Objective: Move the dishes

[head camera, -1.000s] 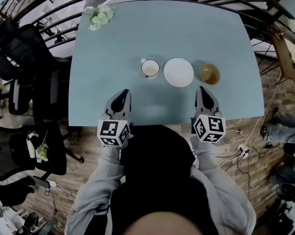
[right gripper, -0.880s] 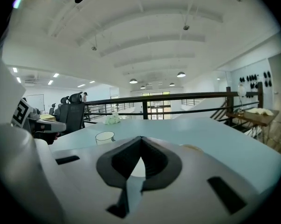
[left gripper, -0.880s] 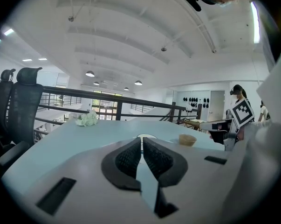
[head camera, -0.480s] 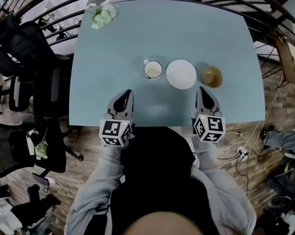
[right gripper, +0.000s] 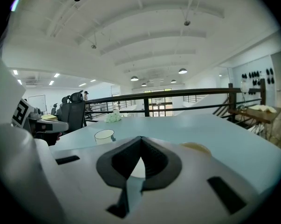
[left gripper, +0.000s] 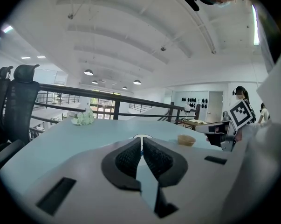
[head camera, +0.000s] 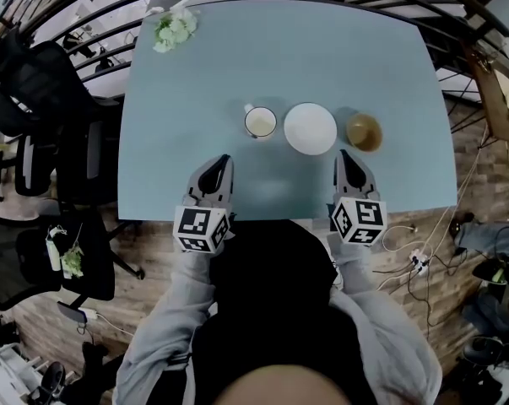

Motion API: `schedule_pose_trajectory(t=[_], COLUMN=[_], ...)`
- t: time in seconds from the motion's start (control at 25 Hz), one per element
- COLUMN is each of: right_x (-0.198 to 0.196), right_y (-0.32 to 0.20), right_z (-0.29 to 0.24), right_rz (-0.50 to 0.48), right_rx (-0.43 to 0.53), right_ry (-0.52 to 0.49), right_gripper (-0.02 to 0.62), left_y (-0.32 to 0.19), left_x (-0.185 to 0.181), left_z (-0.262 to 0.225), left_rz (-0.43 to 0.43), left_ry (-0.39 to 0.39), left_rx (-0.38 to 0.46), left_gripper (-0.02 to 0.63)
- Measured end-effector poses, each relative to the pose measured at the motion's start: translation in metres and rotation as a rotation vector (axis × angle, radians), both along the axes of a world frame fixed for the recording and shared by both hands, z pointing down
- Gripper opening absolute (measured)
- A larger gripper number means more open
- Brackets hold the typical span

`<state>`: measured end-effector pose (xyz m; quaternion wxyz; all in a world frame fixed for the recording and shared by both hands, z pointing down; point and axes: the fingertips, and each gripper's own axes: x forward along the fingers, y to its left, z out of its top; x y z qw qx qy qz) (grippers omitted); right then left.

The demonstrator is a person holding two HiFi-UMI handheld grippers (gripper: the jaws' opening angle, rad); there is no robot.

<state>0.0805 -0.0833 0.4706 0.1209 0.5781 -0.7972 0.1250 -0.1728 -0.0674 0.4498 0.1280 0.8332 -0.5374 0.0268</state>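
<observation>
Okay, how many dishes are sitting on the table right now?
3, in a row across the middle of the table: a white mug at the left, a white plate in the centre, and a brown bowl at the right. Nothing seems to hide another.

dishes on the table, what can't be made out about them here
Head view: mug too small to show contents.
Left gripper view: the left gripper hides all but a white rim; mug or plate, cannot tell.
Right gripper view: the right gripper covers most of the bowl.
</observation>
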Motion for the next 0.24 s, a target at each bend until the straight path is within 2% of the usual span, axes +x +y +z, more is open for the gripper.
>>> schedule_pose_trajectory(t=[0.24], right_x=[-0.0006], right_y=[-0.0012], right_z=[-0.0004], right_rz=[-0.01], right_rx=[-0.001], right_ry=[-0.007], right_gripper=[0.006], left_y=[-0.0037], left_x=[0.0071], left_z=[-0.0021], left_rz=[0.018], left_ry=[0.006], left_rx=[0.006], left_gripper=[0.025])
